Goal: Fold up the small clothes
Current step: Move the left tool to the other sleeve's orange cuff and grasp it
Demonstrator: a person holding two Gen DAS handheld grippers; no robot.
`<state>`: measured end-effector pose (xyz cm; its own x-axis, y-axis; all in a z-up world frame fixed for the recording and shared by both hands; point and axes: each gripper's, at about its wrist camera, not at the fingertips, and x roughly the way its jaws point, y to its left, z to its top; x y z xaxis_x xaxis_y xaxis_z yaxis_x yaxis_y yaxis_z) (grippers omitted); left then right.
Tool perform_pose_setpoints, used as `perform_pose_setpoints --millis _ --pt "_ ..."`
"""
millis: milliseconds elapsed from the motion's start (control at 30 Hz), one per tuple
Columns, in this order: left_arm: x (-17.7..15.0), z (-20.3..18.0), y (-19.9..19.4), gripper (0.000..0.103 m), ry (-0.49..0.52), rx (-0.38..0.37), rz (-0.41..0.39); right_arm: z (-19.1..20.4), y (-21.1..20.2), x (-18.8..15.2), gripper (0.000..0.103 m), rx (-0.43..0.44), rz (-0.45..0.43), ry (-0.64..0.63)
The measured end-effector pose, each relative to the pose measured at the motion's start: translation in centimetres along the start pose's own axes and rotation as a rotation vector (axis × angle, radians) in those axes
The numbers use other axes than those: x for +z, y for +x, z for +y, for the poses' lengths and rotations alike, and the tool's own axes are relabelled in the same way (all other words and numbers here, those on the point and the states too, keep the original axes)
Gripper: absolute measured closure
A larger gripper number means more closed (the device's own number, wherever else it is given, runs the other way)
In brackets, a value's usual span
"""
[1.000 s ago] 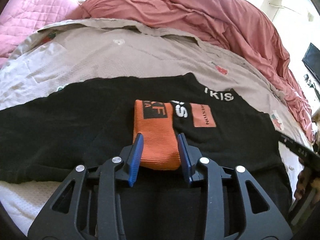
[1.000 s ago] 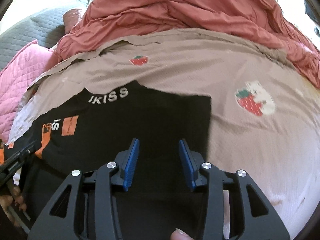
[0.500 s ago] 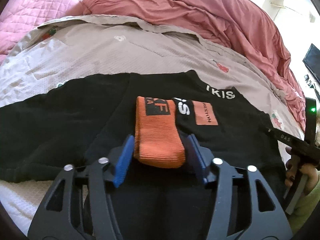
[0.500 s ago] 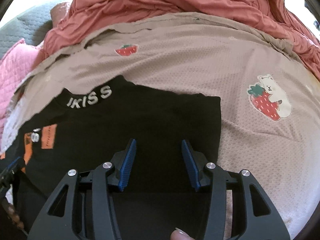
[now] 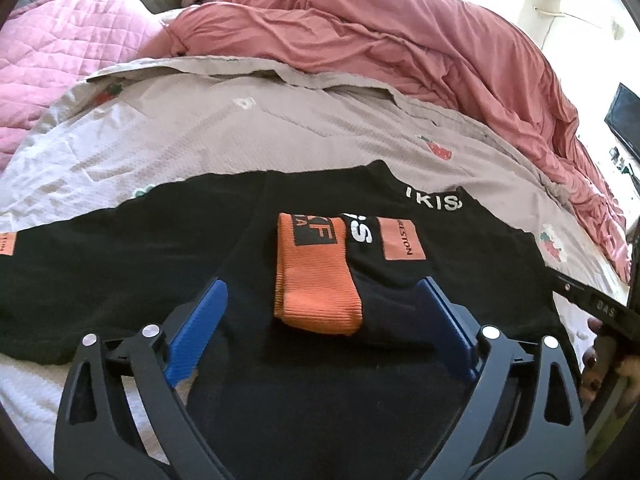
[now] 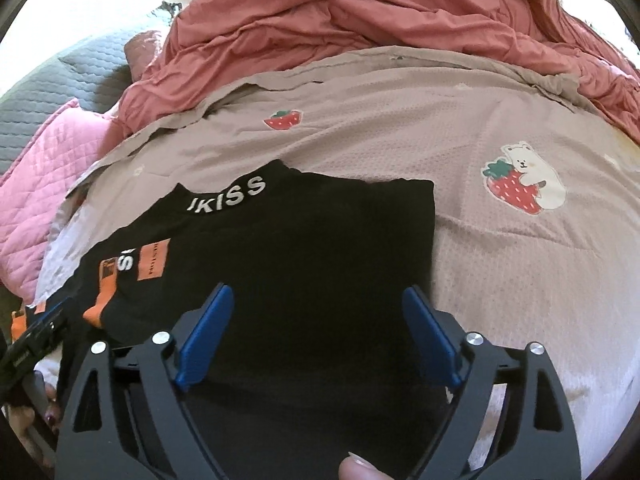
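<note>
A black top point(image 5: 120, 264) with white collar lettering and orange patches lies on the bed, partly folded. Its sleeve with an orange ribbed cuff point(image 5: 316, 280) rests across the chest. My left gripper point(image 5: 324, 296) hovers just in front of that cuff; its jaws are opening wide and the blue pads stand clear of the cuff on both sides. In the right wrist view the same black top point(image 6: 320, 248) shows a straight folded right edge. My right gripper point(image 6: 320, 308) is over the black cloth, jaws opening, with nothing pinched between the pads.
A beige bed cover point(image 6: 500, 280) with strawberry and bear patches lies under the top. A rumpled rose-red duvet point(image 5: 400, 48) is heaped at the back, with a pink quilt point(image 5: 52, 56) at the left. A hand point(image 5: 608, 368) holds the other gripper at the right edge.
Both grippers' jaws spread wide apart. The left pads, close against the orange cuff's sides before, now stand well away from it. The cuff lies where it was.
</note>
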<state>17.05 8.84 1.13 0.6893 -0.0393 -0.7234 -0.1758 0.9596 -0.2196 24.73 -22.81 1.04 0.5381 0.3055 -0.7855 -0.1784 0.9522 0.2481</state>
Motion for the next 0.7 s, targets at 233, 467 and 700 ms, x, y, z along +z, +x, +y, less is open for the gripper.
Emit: perform_pose_setpoints --millis 233,467,700 --pt "-0.4 1.3 -1.6 0.01 -0.019 0.028 -0.033 0.7 -0.9 -1.1 0.007 0.02 0.001 -0.014" --pt "-1.2 2.8 -2.8 0.01 -0.026 0.061 -0.033 2.2 -1.9 -1.3 0.007 0.063 -0.011 -0.027" --pt "-1.4 4.8 -4.3 0.01 -0.067 0.087 -0.063 5.5 -3.9 -1.5 0.005 0.095 -0.06 -0.116"
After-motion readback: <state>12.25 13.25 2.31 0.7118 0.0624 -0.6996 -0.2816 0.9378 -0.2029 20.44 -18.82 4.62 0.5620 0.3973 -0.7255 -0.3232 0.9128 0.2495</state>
